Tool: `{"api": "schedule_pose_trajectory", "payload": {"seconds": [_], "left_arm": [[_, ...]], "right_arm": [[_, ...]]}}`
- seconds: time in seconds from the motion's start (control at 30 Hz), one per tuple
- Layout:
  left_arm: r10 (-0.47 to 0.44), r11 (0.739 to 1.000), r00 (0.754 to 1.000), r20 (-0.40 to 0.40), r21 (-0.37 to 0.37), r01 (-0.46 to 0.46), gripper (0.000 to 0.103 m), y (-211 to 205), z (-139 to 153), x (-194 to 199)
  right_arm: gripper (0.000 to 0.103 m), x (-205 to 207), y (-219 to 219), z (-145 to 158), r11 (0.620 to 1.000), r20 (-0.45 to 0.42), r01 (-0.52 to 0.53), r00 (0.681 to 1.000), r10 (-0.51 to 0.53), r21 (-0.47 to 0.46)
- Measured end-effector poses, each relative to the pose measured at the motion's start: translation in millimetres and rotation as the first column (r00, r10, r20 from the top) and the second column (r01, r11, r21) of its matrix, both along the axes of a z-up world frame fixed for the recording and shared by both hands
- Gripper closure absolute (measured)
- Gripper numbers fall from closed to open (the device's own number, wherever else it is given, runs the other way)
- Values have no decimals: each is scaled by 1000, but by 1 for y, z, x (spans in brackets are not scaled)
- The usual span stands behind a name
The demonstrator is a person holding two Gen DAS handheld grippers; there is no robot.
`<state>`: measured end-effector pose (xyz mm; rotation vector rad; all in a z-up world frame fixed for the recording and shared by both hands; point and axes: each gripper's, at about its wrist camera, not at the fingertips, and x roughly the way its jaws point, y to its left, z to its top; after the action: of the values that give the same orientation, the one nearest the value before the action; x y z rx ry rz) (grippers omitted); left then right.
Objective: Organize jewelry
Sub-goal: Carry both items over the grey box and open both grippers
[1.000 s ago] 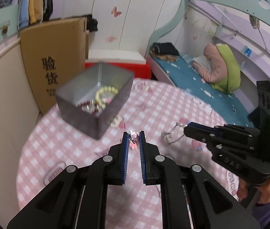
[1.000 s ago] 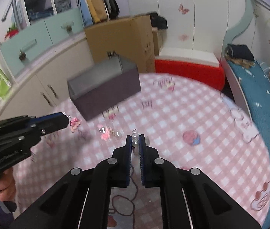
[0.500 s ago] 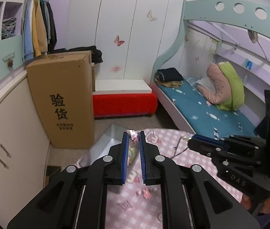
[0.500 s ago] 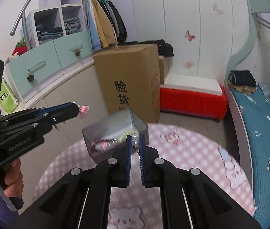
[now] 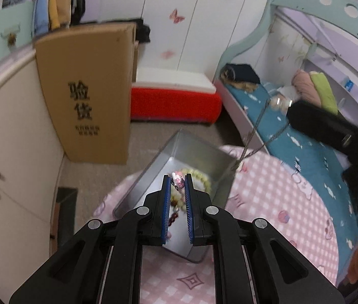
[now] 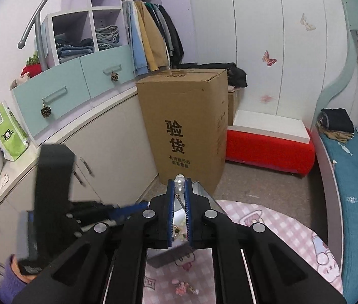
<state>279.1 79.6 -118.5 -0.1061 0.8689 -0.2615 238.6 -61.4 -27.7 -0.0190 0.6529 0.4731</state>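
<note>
My left gripper (image 5: 178, 180) is shut on a small pink charm (image 5: 178, 181) and hovers over the open grey metal box (image 5: 199, 149). A pale bead bracelet (image 5: 200, 177) lies inside the box. My right gripper (image 6: 179, 183) is shut on a pearl necklace (image 6: 179, 180); its chain (image 5: 255, 131) hangs down to the box's right rim in the left wrist view. The right gripper also shows in the left wrist view (image 5: 284, 106), blurred, high at the right. The left gripper shows blurred in the right wrist view (image 6: 118, 209).
The pink checked tablecloth (image 5: 275, 202) covers the round table. A pink trinket (image 6: 182, 288) lies on the cloth near me. A tall cardboard box (image 6: 186, 126) and a red bench (image 6: 267, 149) stand on the floor beyond. A bed (image 5: 293, 126) is at the right.
Both grippers have moved forward over the grey box with their jewelry held. The left view tilted down onto the box; the necklace chain now dangles to its rim.
</note>
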Motion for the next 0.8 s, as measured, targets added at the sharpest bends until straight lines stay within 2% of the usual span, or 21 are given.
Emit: {"api": "schedule_pose_trajectory", "payload": {"seconds": [0.23, 0.47, 0.8], "left_arm": [[0, 1000, 999, -44, -2, 0, 89, 7, -20, 6], [-3, 1000, 998, -59, -25, 2, 89, 12, -19, 4], [8, 1000, 999, -46, -18, -9, 89, 8, -10, -5]], "right_arm": [[95, 21, 17, -26, 1000, -70, -12, 997, 11, -18], [95, 34, 21, -54, 1000, -154, -12, 988, 9, -19], [92, 38, 17, -71, 1000, -217, -12, 976, 11, -5]]}}
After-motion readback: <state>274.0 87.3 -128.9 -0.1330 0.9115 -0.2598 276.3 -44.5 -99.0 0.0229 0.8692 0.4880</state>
